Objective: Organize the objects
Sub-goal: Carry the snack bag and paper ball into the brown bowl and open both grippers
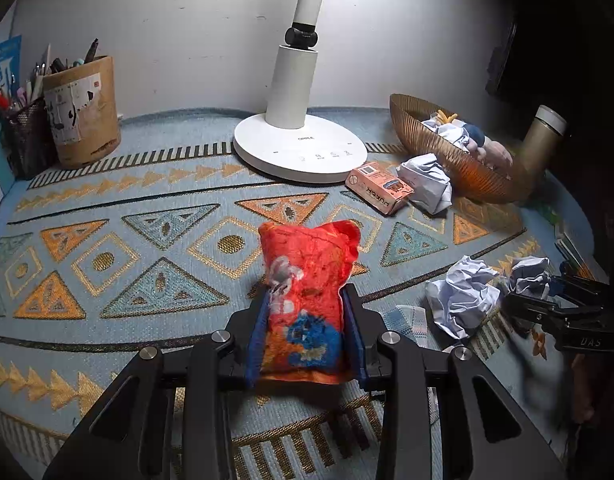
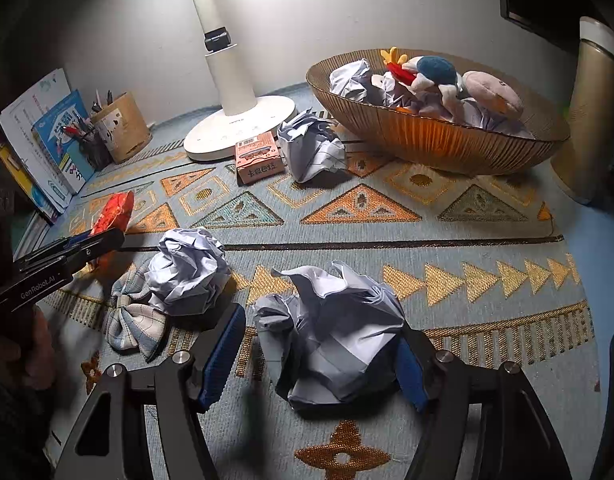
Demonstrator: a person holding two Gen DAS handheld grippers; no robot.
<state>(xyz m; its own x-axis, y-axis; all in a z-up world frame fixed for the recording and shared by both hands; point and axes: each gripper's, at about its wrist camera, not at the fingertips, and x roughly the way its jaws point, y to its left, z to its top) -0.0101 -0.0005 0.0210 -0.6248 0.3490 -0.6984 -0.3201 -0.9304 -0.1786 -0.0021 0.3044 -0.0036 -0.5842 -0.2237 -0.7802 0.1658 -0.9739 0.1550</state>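
The left gripper [image 1: 305, 320] was clamped on an orange pouch [image 1: 307, 300], its blue pads pressed against both sides, the pouch standing up between them above the patterned mat [image 1: 147, 248]. The right gripper [image 2: 321, 356] stood apart-jawed around a paper ball [image 2: 335, 340] that lay on the mat: the right pad [image 2: 409, 376] was at the paper's edge, the left pad [image 2: 223, 352] clear of it with mat showing between.

Just left of that ball lay a second paper ball [image 2: 191, 270], touching a plaid bow [image 2: 133, 316]. Beyond, a third paper ball [image 2: 311, 152] sat beside a pink box [image 2: 259, 158], both near the white lamp base [image 2: 243, 124]. To the right of these stood an amber bowl [image 2: 435, 140], filled with crumpled paper and plush toys [image 2: 447, 76]. A tan cylinder [image 2: 591, 112] stood at the bowl's far right.

At the mat's far left were a pen cup [image 1: 83, 112], a mesh pen holder [image 1: 25, 136] beside it, and books [image 2: 47, 148] leaning at the wall.
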